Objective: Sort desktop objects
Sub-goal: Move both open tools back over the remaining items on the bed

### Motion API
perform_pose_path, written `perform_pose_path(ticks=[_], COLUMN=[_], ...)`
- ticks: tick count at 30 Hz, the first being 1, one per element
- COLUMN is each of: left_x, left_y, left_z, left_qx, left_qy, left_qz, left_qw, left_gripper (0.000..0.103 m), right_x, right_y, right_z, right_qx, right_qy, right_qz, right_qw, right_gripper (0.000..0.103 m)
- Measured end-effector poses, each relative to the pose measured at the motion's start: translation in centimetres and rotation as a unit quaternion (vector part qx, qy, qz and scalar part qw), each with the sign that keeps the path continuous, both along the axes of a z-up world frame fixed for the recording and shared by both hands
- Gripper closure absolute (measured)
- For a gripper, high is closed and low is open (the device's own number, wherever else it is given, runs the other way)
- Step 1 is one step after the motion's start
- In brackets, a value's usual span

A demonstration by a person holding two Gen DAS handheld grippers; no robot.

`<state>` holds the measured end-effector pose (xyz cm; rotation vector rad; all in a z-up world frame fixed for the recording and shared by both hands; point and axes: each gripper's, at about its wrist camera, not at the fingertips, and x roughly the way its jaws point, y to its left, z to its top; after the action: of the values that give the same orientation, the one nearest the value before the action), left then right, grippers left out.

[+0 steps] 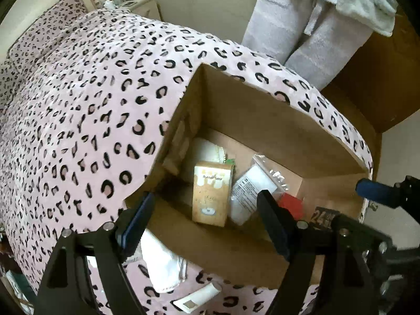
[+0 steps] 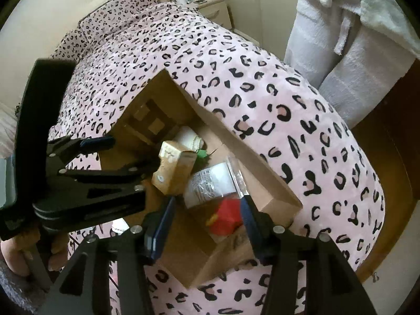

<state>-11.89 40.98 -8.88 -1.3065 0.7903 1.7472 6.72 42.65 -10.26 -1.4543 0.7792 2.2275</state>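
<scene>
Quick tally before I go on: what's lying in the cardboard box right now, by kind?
Inside the cardboard box:
Tan carton: 1
Clear plastic packet: 1
Red item: 1
White cloth-like item: 1
Small green piece: 1
Total: 5 visible; anything underneath is hidden.

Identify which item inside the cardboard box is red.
The small red block at the box's near end, beside the clear plastic bag. The tan carton and the white pieces are pale; only this one is bright red.

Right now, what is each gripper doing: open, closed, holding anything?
Left gripper: open, empty, above the brown cardboard box.
Right gripper: open, empty, above the same box.
</scene>
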Motion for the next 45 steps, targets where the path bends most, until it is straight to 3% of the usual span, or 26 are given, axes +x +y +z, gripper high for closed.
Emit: perform_pose_path(ticks=[13, 26, 38, 45], left_x=[3.2, 6.7, 6.9, 7.0], left_y=[-6.4, -15.3, -24.3, -30.8], left_z=[4.7, 5.5, 5.7, 4.8], left_qx=[0.029, 0.023, 0.017, 0.017], left_qy=[-0.004, -0.019, -0.03, -0.046], left_qz=[0.034, 0.099, 0.191, 0.262], left_qw=[0.999, 0.9946, 0.9811, 0.9638], left_gripper=[0.021, 0.021, 0.021, 0.021], right_x=[2.1, 1.9, 0.5, -0.2], right_y=[-2.9, -9.7, -16.4, -20.8], right_z=[4.1, 6.2, 6.5, 5.4], right_qx=[-0.011, -0.008, -0.021, -0.033], right_qy=[0.028, 0.028, 0.021, 0.009], right_qz=[0.017, 0.093, 0.169, 0.215], right_qw=[0.999, 0.995, 0.985, 0.976], right_gripper=[0.05, 0.05, 0.05, 0.05])
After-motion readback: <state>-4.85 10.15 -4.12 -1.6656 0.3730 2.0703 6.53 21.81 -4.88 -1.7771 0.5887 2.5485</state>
